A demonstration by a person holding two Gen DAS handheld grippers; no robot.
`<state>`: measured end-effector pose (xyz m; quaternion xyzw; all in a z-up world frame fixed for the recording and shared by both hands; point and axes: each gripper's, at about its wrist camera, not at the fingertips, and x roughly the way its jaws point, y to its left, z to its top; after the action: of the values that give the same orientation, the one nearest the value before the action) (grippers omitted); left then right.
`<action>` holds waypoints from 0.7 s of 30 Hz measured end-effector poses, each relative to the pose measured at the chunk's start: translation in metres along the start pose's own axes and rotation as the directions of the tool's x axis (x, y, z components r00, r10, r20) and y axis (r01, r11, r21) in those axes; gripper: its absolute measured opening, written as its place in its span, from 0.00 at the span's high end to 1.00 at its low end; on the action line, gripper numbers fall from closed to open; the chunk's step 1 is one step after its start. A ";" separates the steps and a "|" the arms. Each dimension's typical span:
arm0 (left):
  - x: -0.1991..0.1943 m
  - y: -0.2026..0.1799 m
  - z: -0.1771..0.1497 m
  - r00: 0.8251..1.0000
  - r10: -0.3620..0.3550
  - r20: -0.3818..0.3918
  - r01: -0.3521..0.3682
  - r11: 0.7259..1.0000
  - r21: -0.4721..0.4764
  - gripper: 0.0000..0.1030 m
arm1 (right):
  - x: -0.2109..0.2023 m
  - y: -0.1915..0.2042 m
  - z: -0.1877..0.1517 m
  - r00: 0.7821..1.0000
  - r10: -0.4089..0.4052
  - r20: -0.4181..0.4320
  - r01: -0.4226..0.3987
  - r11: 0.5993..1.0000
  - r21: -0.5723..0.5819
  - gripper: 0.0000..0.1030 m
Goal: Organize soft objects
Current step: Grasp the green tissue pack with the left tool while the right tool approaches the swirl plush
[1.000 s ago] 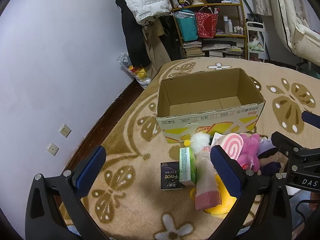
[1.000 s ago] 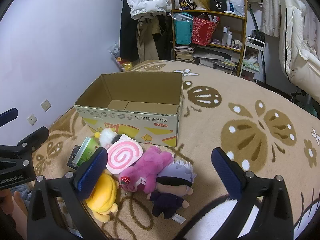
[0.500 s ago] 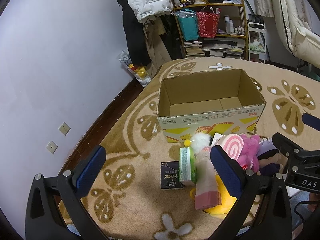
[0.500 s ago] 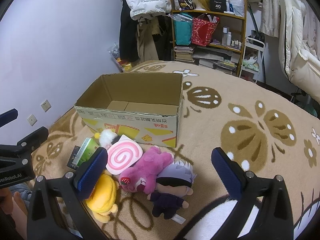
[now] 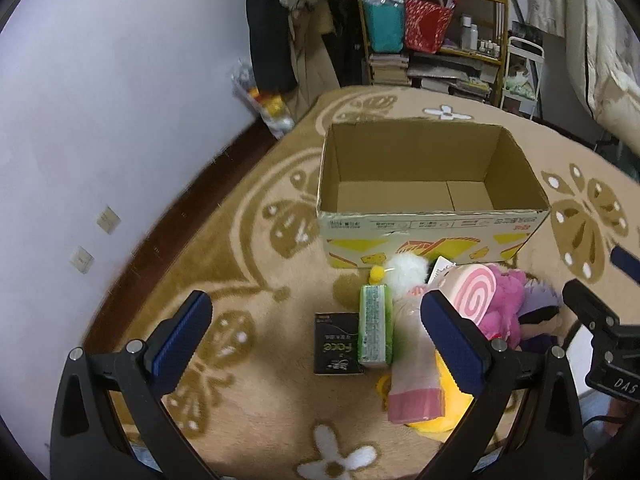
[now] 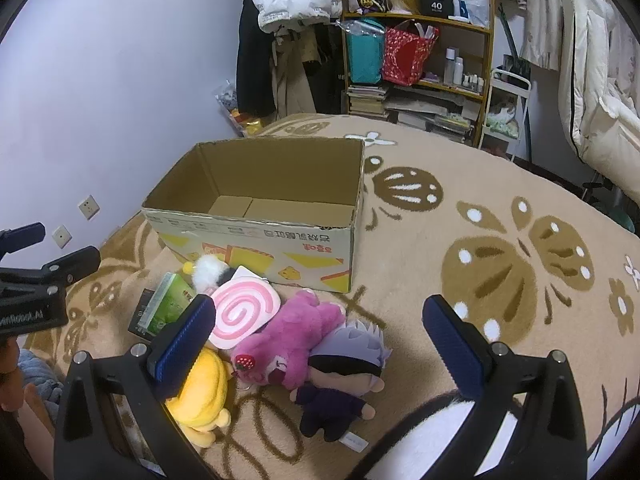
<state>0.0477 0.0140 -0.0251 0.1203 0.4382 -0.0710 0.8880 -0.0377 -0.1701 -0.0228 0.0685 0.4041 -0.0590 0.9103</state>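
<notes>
While both grippers hover with fingers spread wide and holding nothing, the left gripper (image 5: pixel 316 334) and right gripper (image 6: pixel 316 336) face a tight heap before the cardboard box (image 6: pixel 256 236). Grabbing the pink bear plush (image 6: pixel 288 344) could drag the touching swirl cushion (image 6: pixel 244 312) or purple-haired doll (image 6: pixel 344 372) along. Its long axis runs diagonally, feet toward the box.
</notes>
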 end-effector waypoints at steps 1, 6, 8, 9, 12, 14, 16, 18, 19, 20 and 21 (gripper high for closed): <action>0.006 0.004 0.002 1.000 -0.011 -0.014 0.011 1.000 -0.014 0.00 | 0.002 -0.001 0.001 1.000 0.001 -0.005 -0.001 1.000 0.001 0.00; 0.032 0.016 0.009 0.998 0.001 -0.069 -0.005 0.999 -0.050 0.00 | 0.021 -0.001 0.003 0.999 -0.006 -0.043 0.006 1.000 0.000 0.00; 0.043 0.021 0.010 0.995 -0.012 -0.102 0.005 0.998 -0.068 0.00 | 0.032 0.000 0.002 0.998 -0.007 -0.064 0.007 1.000 0.000 0.00; 0.049 0.023 0.009 0.993 -0.021 -0.120 0.012 0.997 -0.075 0.00 | 0.034 -0.001 0.002 0.998 -0.007 -0.068 0.007 1.000 0.000 0.00; 0.065 0.022 0.007 0.986 -0.029 -0.166 0.015 0.997 -0.080 0.00 | 0.043 -0.001 0.002 0.996 -0.014 -0.092 0.014 1.000 0.000 0.00; 0.071 0.019 0.006 0.983 -0.026 -0.181 0.015 0.998 -0.067 0.00 | 0.050 -0.002 0.002 0.994 -0.016 -0.106 0.016 1.000 0.003 0.00; 0.076 0.015 0.006 0.982 -0.025 -0.185 0.015 0.999 -0.052 0.00 | 0.055 -0.003 0.002 0.992 -0.020 -0.121 0.021 1.000 0.007 0.00; 0.080 0.010 0.007 0.984 -0.015 -0.176 0.007 0.999 -0.048 0.00 | 0.062 -0.004 0.000 0.989 -0.018 -0.145 0.020 1.000 0.007 0.00; 0.082 0.007 0.008 0.985 -0.011 -0.172 0.005 0.999 -0.038 0.00 | 0.063 -0.005 -0.002 0.988 -0.021 -0.152 0.022 1.000 0.004 0.06; 0.085 0.002 0.008 0.985 -0.007 -0.174 0.003 1.000 -0.022 0.00 | 0.068 -0.005 -0.003 0.985 -0.029 -0.169 0.030 1.000 -0.002 0.12; 0.087 -0.001 0.008 0.984 -0.004 -0.179 0.002 1.000 -0.010 0.00 | 0.071 -0.005 -0.005 0.983 -0.030 -0.182 0.030 1.000 -0.001 0.12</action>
<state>0.1065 0.0094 -0.0897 0.1212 0.5165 -0.0590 0.8456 0.0047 -0.1783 -0.0795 0.0682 0.4866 -0.0664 0.8684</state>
